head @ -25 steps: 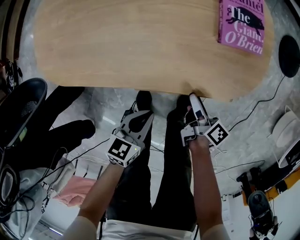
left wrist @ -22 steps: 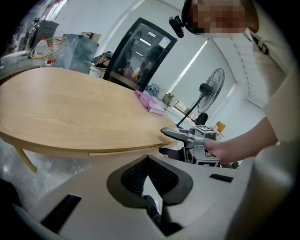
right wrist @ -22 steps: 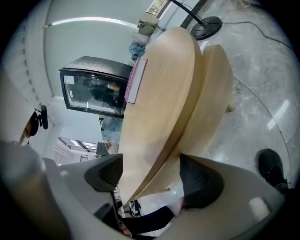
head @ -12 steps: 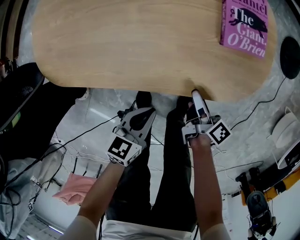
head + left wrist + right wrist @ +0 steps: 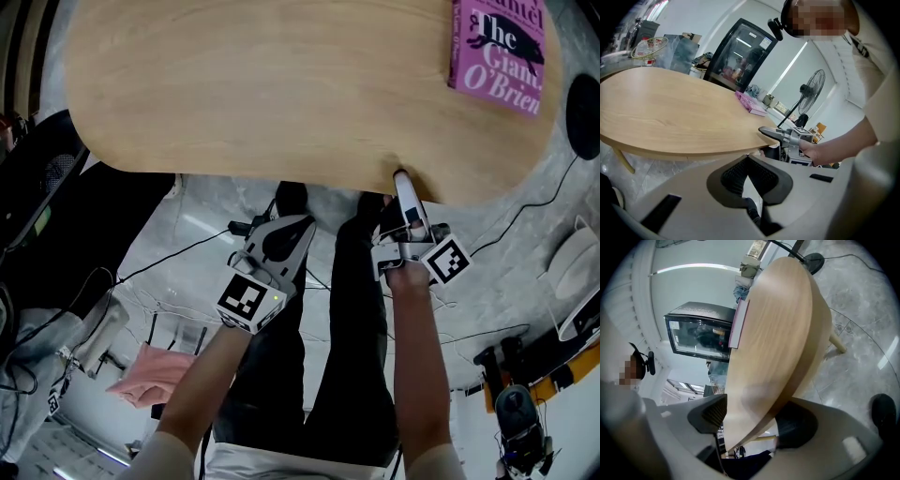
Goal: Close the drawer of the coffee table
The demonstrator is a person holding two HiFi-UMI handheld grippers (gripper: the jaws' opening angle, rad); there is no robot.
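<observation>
The oval wooden coffee table point(image 5: 281, 84) fills the top of the head view; no drawer shows in any view. My right gripper point(image 5: 401, 178) is at the table's near edge. In the right gripper view the table edge point(image 5: 797, 376) runs between the jaws of my right gripper point(image 5: 754, 418). One pad lies over the top, the other under the rim. The jaws have just been closing and still stand apart round the edge. My left gripper point(image 5: 298, 225) hangs below the table edge over the floor, shut on nothing, its fingertips point(image 5: 748, 158) meeting.
A pink book point(image 5: 497, 52) lies on the table's far right. The person's dark legs point(image 5: 309, 356) stand under the grippers. Cables and a pink cloth point(image 5: 155, 370) lie on the floor. A black fan base point(image 5: 583, 112) is at right. A table leg point(image 5: 836, 344) slants to the floor.
The right gripper has moved up to the table's near edge and its jaws now straddle it. The left gripper has stayed in place. The black object at the left has shifted out.
</observation>
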